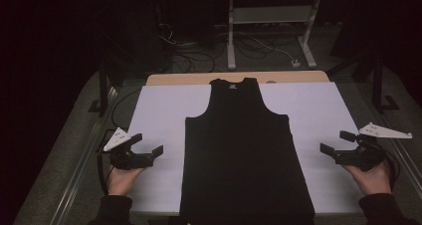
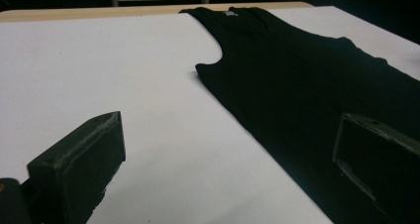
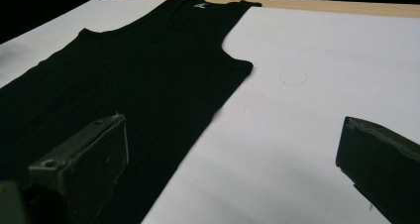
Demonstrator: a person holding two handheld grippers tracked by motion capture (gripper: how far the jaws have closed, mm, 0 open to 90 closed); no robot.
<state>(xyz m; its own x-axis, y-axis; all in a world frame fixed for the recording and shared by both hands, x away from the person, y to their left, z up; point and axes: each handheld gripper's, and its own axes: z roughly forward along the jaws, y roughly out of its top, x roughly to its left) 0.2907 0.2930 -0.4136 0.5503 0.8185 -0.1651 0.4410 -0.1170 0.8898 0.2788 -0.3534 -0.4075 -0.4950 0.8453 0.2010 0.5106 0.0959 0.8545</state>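
The left gripper [image 1: 148, 143] has its 2 jaws spread wide with nothing between them, hovering over the bare white sheet near the surface's left edge, toward the near left corner. In the left gripper view its jaws rise from the bottom, 1 over white and 1 over black cloth, touching neither. The right gripper [image 1: 335, 141] mirrors it near the right edge: its 2 jaws are likewise spread apart and empty, pointing inward across the surface. The person's left hand [image 1: 123, 179] and right hand [image 1: 372, 177] hold the grippers from the near side, dark sleeves entering at the bottom.

Between the 2 grippers, well apart from each, lies a black tank top [image 1: 244, 150] spread flat down the middle of the surface. Its neck and straps point to the far edge, and its hem reaches the near edge. A small label [image 2: 231, 15] shows inside the neckline. The white sheet [image 1: 164, 110] covers most of the surface, leaving a strip of bare wood [image 1: 179, 78] along the far edge. Beyond that, cables [image 1: 199, 51] lie on the dark floor beside a pale frame [image 1: 271, 16].
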